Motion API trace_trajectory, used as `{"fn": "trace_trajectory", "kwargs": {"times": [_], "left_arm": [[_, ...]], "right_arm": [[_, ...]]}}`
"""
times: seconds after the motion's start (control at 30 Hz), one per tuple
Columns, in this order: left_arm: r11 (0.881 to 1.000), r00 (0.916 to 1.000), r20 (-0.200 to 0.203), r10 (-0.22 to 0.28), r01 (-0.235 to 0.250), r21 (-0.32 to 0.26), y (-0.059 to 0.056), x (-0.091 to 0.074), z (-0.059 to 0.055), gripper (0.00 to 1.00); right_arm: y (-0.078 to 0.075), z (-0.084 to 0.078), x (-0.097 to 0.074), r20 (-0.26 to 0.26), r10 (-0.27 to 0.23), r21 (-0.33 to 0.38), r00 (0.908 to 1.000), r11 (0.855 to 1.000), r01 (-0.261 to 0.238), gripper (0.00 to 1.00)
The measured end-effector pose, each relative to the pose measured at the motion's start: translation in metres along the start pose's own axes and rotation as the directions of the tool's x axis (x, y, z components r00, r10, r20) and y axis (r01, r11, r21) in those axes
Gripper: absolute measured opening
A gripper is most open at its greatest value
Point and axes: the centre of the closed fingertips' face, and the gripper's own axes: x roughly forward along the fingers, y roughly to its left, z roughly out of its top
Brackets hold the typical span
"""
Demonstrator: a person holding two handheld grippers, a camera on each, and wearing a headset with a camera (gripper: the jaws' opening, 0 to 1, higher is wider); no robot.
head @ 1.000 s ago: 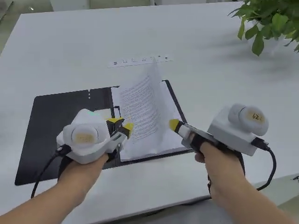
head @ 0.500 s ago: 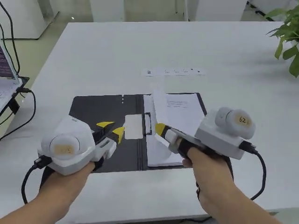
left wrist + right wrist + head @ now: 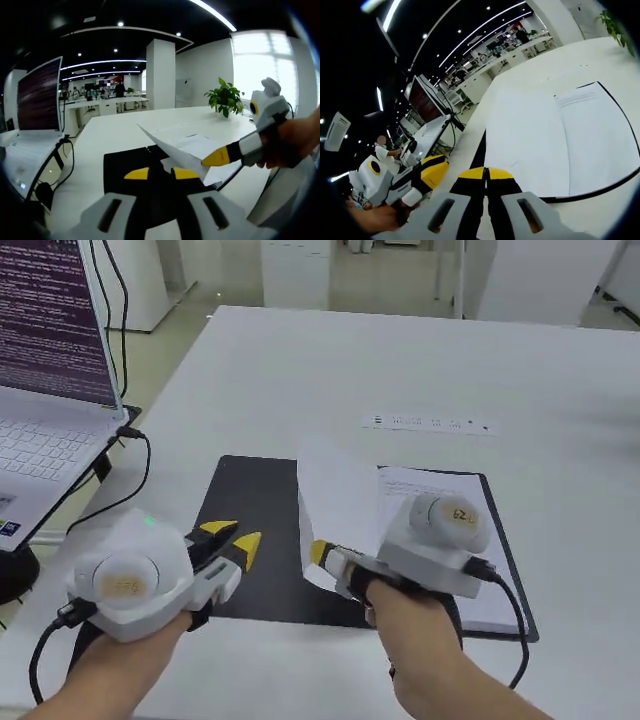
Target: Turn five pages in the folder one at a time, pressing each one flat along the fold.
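Observation:
A black folder (image 3: pixel 250 540) lies open on the white table, with a stack of printed pages (image 3: pixel 450 485) on its right half. My right gripper (image 3: pixel 318 552) is shut on the lower edge of one white page (image 3: pixel 335 505), which stands raised and leans over the fold. In the right gripper view the yellow tips (image 3: pixel 485 173) are pressed together at the page (image 3: pixel 530 140). My left gripper (image 3: pixel 233 537) hovers open over the folder's bare left cover (image 3: pixel 125 160), a little left of the raised page (image 3: pixel 175 147), with nothing between its fingers (image 3: pixel 137 173).
An open laptop (image 3: pixel 50 390) with a cable (image 3: pixel 130 490) stands at the table's left edge. A white power strip (image 3: pixel 430 423) lies beyond the folder. A potted plant (image 3: pixel 227 100) stands far off on the table.
The head camera has swung left, bringing the laptop in. The pages lay flat half a second ago; now my right gripper holds one page up and has moved left towards the fold.

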Motion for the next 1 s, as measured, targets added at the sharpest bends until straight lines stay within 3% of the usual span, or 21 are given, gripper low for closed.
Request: {"fn": "trace_trajectory", "kwargs": {"times": [0.2, 0.43, 0.73, 1.0], "left_arm": [[1.000, 0.9996, -0.016, 0.022, -0.023, -0.011, 0.010, -0.011, -0.011, 0.14], [0.999, 0.9988, -0.030, 0.038, -0.039, -0.025, 0.016, -0.018, -0.022, 0.14], [0.999, 0.9972, -0.063, 0.039, -0.042, -0.034, 0.017, -0.021, -0.038, 0.14], [0.999, 0.9946, -0.102, 0.015, -0.020, -0.046, 0.012, -0.012, -0.050, 0.14]], "right_arm": [[-0.006, -0.021, 0.023, -0.060, -0.032, -0.009, 0.9977, 0.999, 0.031, 0.00], [-0.016, -0.037, 0.038, -0.106, -0.068, -0.022, 0.9920, 0.998, 0.066, 0.00], [-0.024, -0.056, 0.061, -0.144, -0.080, -0.012, 0.9864, 0.997, 0.079, 0.00], [-0.023, -0.065, 0.072, -0.157, -0.067, -0.009, 0.9852, 0.998, 0.067, 0.00]]}}
